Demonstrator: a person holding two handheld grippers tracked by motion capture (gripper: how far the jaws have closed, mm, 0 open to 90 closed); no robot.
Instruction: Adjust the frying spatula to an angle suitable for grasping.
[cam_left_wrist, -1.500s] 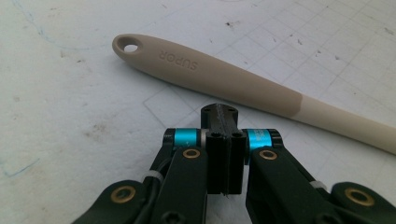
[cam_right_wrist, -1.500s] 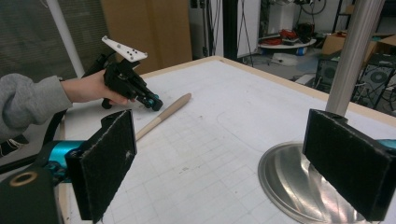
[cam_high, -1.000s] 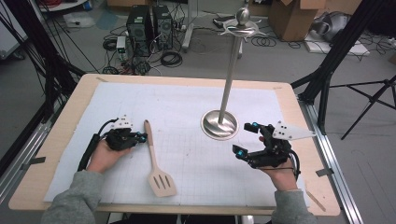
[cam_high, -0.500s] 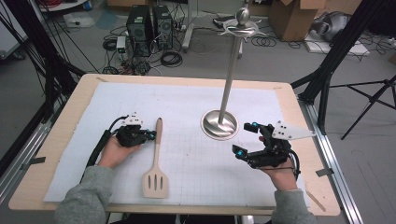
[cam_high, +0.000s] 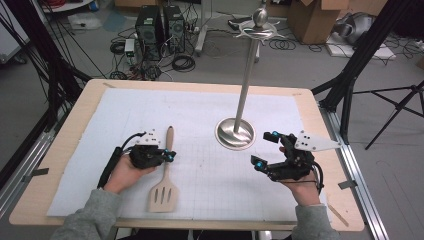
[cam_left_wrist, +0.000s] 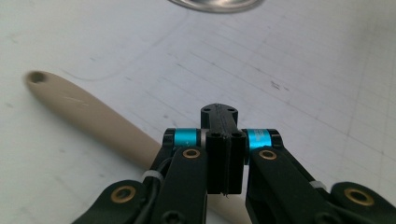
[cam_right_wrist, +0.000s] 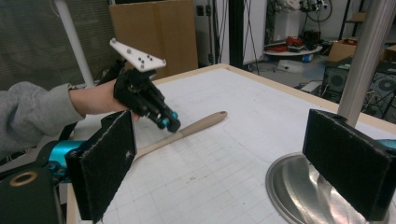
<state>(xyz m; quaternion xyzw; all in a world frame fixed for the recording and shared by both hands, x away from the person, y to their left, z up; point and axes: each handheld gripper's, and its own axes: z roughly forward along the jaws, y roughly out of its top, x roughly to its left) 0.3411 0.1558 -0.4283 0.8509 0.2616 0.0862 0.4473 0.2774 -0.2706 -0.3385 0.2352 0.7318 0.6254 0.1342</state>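
Observation:
A wooden slotted spatula (cam_high: 164, 192) lies on the white gridded mat, handle pointing away from the person. My left gripper (cam_high: 170, 156) is shut with nothing between its jaws, and its tip rests against the left side of the handle (cam_left_wrist: 93, 116). The right gripper view shows the same contact, the left gripper (cam_right_wrist: 170, 122) touching the spatula (cam_right_wrist: 201, 123). My right gripper (cam_high: 264, 149) stands open and empty just right of the metal stand's round base (cam_high: 235, 134). Its two pads (cam_right_wrist: 105, 163) frame that base (cam_right_wrist: 299, 186).
The stand's pole (cam_high: 247, 80) rises from the base to a hooked top. The mat (cam_high: 200, 110) covers most of the wooden table (cam_high: 65, 140). Computer towers, cables, boxes and tripod legs are on the floor beyond the table.
My left gripper has moved right and a little away from the person. The spatula has shifted right with it and turned from slanted to nearly straight. The right gripper has stayed put.

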